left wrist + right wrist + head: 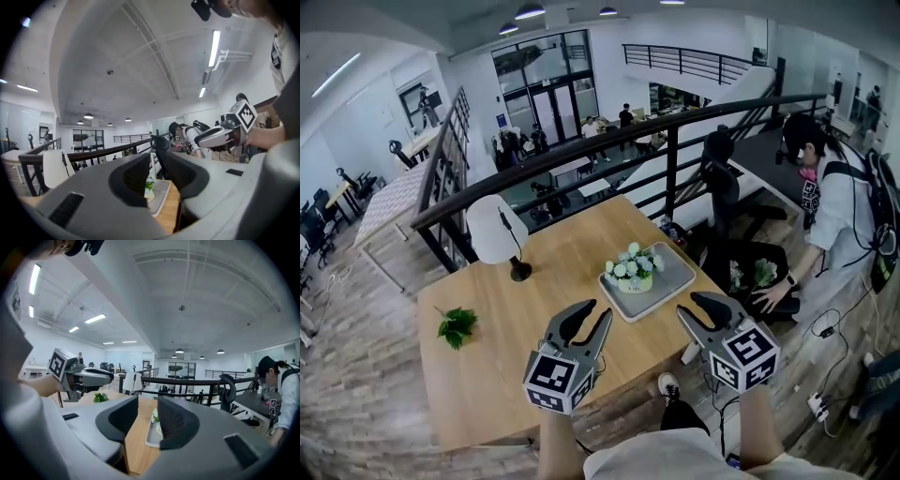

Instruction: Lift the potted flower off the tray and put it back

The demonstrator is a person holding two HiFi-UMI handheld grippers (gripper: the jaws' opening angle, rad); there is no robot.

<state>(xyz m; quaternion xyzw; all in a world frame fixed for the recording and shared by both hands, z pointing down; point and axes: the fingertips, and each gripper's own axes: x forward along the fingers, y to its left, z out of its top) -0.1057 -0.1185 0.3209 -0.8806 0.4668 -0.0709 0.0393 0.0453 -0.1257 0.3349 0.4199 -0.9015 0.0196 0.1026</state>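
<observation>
The potted flower (635,267), white blooms in a pale pot, stands on the grey tray (670,281) at the wooden table's far right. Both grippers hang in the air over the table's near edge, short of the tray, and point roughly level toward it. My left gripper (596,311) is open with nothing between its jaws. My right gripper (689,307) is open and empty too. In the left gripper view the flower (149,185) and tray (161,192) show through the gap of the left gripper (157,161). The right gripper view shows the flower (154,416) between the jaws of the right gripper (147,404).
A white table lamp (497,230) stands at the table's back left, and a green leafy sprig (457,325) lies at the left. A black railing (609,150) runs behind the table. A person (830,216) bends over a black chair (741,253) at the right.
</observation>
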